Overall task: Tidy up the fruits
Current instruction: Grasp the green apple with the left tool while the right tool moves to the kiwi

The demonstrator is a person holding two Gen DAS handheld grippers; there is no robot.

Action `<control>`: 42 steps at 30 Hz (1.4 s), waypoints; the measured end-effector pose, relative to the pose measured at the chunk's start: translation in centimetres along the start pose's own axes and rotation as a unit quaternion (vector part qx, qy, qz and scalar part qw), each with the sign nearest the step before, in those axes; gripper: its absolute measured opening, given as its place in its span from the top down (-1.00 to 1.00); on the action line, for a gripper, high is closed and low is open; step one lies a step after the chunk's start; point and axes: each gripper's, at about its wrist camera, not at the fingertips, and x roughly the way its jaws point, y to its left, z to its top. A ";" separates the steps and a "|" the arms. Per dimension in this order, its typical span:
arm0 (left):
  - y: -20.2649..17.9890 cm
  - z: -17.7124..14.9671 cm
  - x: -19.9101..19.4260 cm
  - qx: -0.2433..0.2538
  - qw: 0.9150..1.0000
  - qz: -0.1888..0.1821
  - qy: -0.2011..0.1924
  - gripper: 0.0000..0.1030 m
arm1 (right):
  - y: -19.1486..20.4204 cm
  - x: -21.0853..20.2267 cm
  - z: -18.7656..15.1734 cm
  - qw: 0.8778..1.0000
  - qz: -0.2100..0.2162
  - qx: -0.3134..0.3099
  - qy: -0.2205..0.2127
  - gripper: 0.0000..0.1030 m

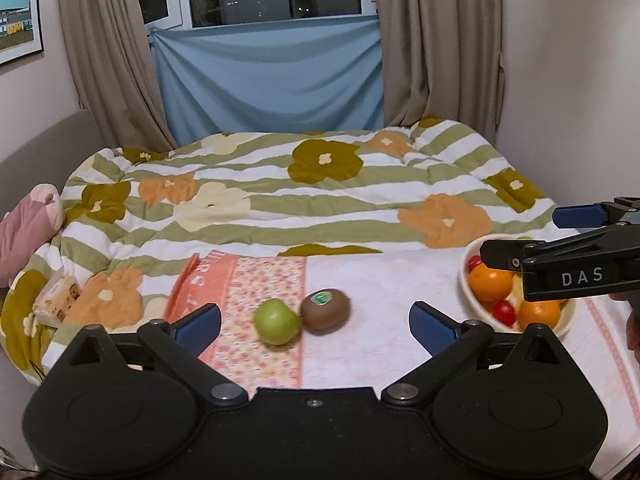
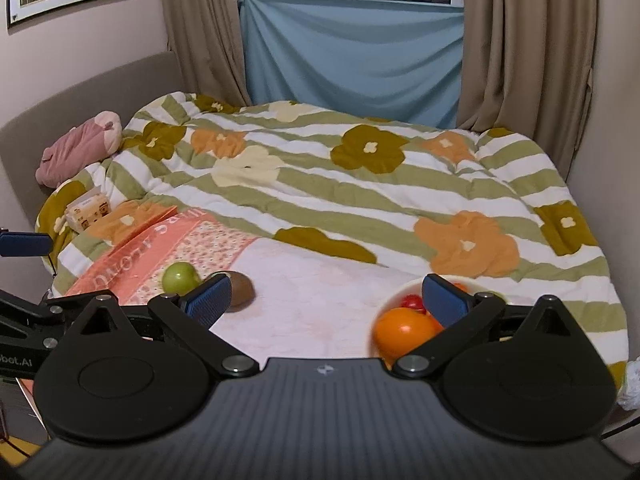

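A green apple (image 1: 277, 322) and a brown kiwi (image 1: 326, 310) with a sticker lie touching on a pink-and-white cloth (image 1: 380, 280) spread on the bed. My left gripper (image 1: 316, 322) hovers above them, open, with nothing between its blue pads. At the right a cream bowl (image 1: 464, 280) holds oranges (image 1: 490, 282) and small red fruits. My right gripper (image 2: 326, 300) is open and empty, near the bowl (image 2: 394, 296) and an orange (image 2: 404, 330). From there the apple (image 2: 180, 278) and kiwi (image 2: 242, 288) lie to the left. In the left wrist view the right gripper (image 1: 524, 236) reaches in over the bowl.
A striped floral quilt (image 1: 320, 200) covers the bed. A tissue pack (image 1: 56, 300) and a pink plush toy (image 1: 28, 224) lie at the left edge by the headboard. Curtains and a blue sheet (image 1: 272, 80) hang behind. A wall stands close on the right.
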 end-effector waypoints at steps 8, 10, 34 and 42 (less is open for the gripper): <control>4.5 -0.1 3.3 0.028 0.999 -0.032 0.016 -0.98 | 3.7 3.6 0.5 0.999 -0.017 0.021 0.023 -1.00; 5.4 -0.1 4.7 0.040 0.998 -0.045 0.024 -0.97 | 4.4 4.7 0.4 0.999 -0.021 0.026 0.029 -1.00; 7.6 -1.7 18.9 0.161 0.965 -0.181 0.100 -0.47 | 9.3 16.9 -1.6 0.995 -0.029 0.067 0.068 -1.00; 7.5 -2.2 19.9 0.172 0.959 -0.200 0.107 -0.13 | 9.7 18.5 -2.0 0.995 -0.024 0.049 0.087 -1.00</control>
